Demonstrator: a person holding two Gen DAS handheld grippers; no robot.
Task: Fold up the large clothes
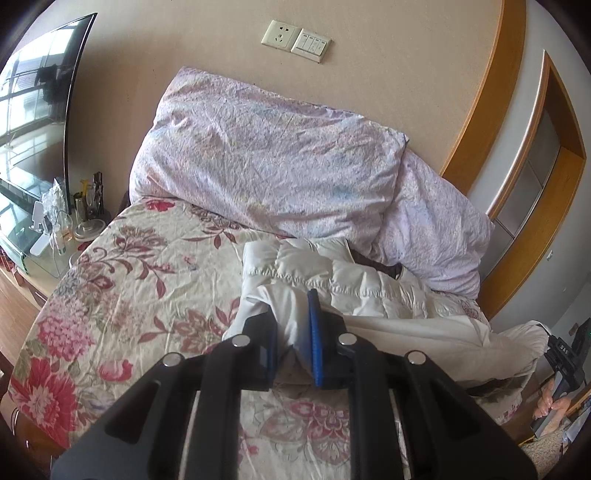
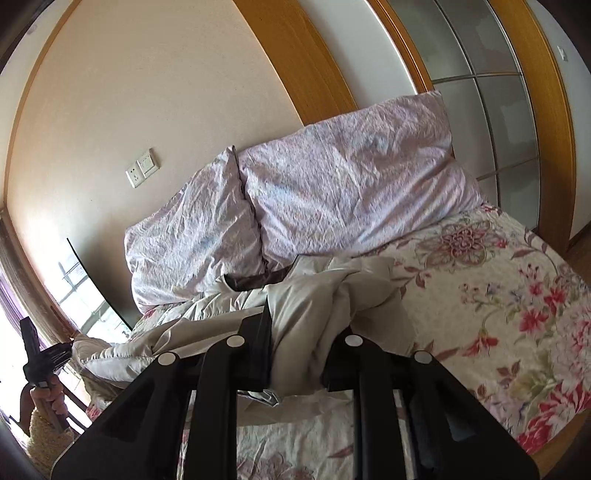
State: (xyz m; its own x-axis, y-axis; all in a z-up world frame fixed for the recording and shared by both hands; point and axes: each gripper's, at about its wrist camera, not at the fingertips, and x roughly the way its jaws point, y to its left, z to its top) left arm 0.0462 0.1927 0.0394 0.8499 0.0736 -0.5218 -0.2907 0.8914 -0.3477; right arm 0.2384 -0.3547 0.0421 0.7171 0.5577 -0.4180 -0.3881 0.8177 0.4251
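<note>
Both grippers point(image 1: 293, 332) point(image 2: 301, 354) pinch jacket point(image 1: 369, 291) edges above bedspread point(image 1: 147, 280).

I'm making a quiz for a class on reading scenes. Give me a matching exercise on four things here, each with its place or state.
Things:
1. white jacket
2. lilac pillow
3. wall socket
4. left gripper

Places or states:
A. on the wall above the pillow
B. propped against the wall at the head of the bed
C. shut on a bunch of white fabric
D. lying crumpled on the flowered bedspread

Pairs: 1-D, 2-B, 3-A, 4-C
</note>
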